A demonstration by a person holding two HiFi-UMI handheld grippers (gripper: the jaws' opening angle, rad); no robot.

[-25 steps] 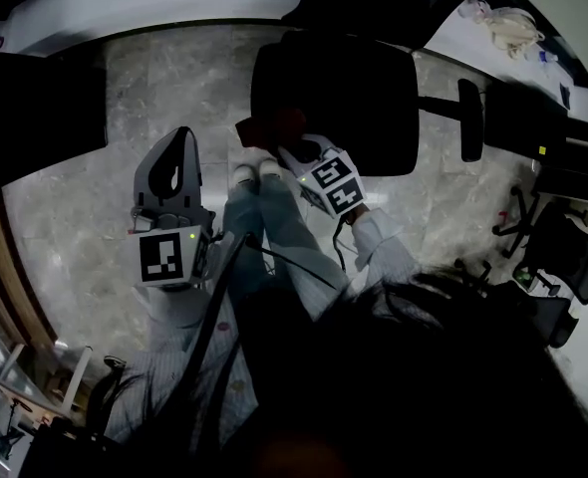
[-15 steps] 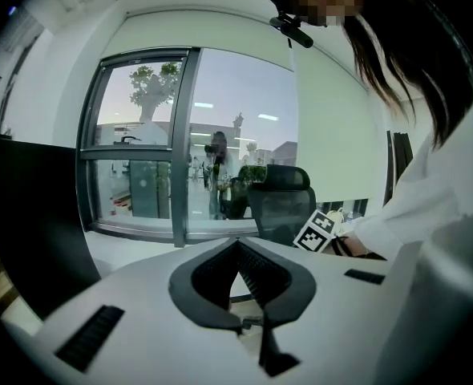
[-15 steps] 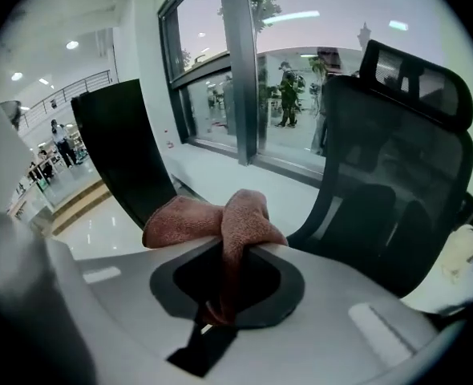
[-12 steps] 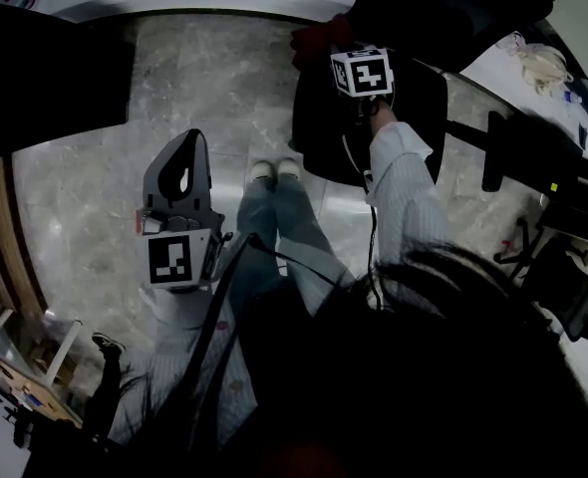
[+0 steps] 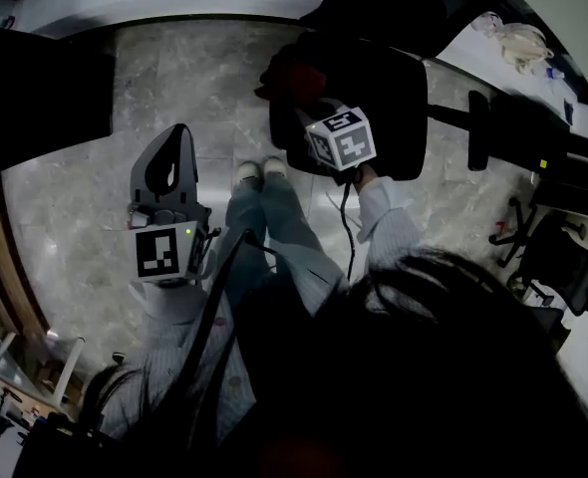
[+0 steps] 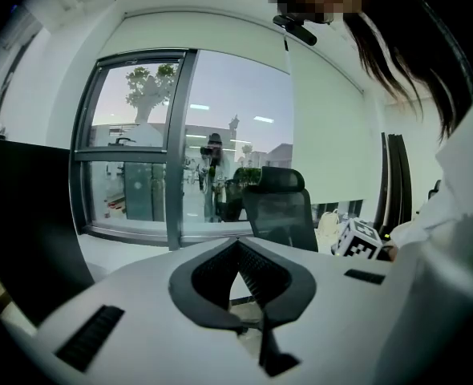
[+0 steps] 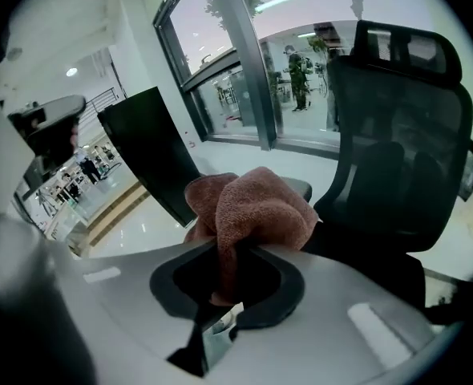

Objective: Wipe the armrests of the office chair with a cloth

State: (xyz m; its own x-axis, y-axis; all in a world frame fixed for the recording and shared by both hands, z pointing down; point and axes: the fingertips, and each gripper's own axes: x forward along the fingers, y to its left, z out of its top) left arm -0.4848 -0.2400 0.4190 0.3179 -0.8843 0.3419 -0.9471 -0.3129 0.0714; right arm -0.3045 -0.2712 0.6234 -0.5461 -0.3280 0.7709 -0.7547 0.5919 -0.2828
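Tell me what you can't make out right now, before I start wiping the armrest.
- Contact between the right claw's cloth and the near armrest: right gripper view, the cloth covers it.
- Near armrest's surface: head view, too dark.
- Dirt on the far armrest: head view, too dark and small.

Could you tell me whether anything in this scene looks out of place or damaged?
Nothing stands out. The right gripper is shut on the cloth, which bunches above its jaws in front of the office chair. The left gripper is shut on nothing, off to the side. No spill or damage shows.
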